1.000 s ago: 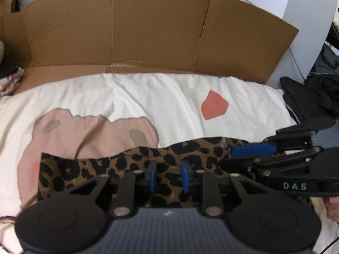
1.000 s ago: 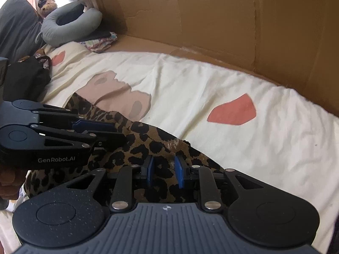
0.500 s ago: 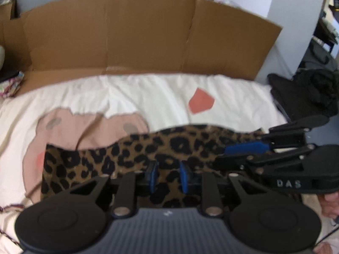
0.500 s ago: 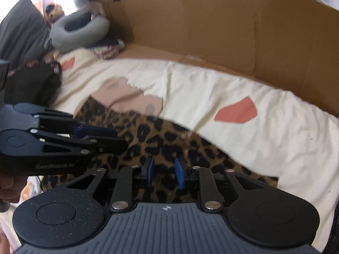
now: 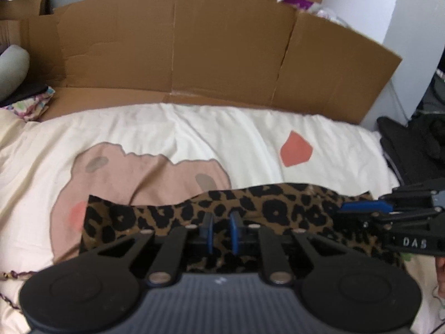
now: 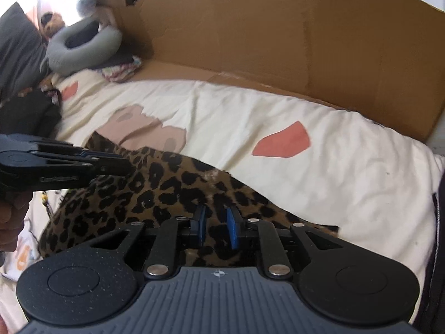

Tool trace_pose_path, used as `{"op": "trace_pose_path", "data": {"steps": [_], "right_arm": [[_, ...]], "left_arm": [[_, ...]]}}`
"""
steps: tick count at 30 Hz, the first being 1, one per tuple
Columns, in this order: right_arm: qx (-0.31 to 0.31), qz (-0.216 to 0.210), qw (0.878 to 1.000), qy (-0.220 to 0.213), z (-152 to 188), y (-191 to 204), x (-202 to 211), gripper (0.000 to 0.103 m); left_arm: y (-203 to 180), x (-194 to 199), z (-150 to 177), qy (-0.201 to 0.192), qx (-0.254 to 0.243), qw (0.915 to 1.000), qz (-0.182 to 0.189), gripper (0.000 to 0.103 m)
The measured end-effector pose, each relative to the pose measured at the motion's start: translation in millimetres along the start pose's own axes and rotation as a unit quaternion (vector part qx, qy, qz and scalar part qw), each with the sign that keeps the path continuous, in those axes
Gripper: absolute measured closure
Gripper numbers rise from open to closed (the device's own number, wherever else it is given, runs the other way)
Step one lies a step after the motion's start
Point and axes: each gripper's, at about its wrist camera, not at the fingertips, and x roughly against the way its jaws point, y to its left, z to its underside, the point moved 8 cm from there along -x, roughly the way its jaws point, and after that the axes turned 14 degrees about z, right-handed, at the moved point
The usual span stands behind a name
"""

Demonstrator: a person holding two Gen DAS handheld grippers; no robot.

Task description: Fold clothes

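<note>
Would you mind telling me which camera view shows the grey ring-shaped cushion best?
The right wrist view shows it best: the grey ring-shaped cushion appears nearly whole at the far left of the bed, with its dark central hollow visible, beside the cardboard. The left wrist view catches only a rounded grey sliver at its left edge.

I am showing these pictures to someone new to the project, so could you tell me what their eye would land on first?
The leopard-print cloth stands out first, stretched across the near edge of the cream sheet. The left gripper and right gripper sit side by side over it, jaws closing with the fabric between them. Behind the sheet, a brown cardboard wall fills the background.
</note>
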Motion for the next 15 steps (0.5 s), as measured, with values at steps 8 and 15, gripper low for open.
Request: {"op": "trace_pose_path", "data": {"steps": [8,15], "right_arm": [[-0.02,-0.029,0.999,-0.002,15,-5,24,0.081],[0.017,-0.053,0.998,0.009,35,29,24,0.081]], "left_arm": [[-36,11,20,0.013,-0.038,0.9984,0.041,0.089],[-55,0,34,0.031,-0.063,0.9959,0.057,0.089]]}}
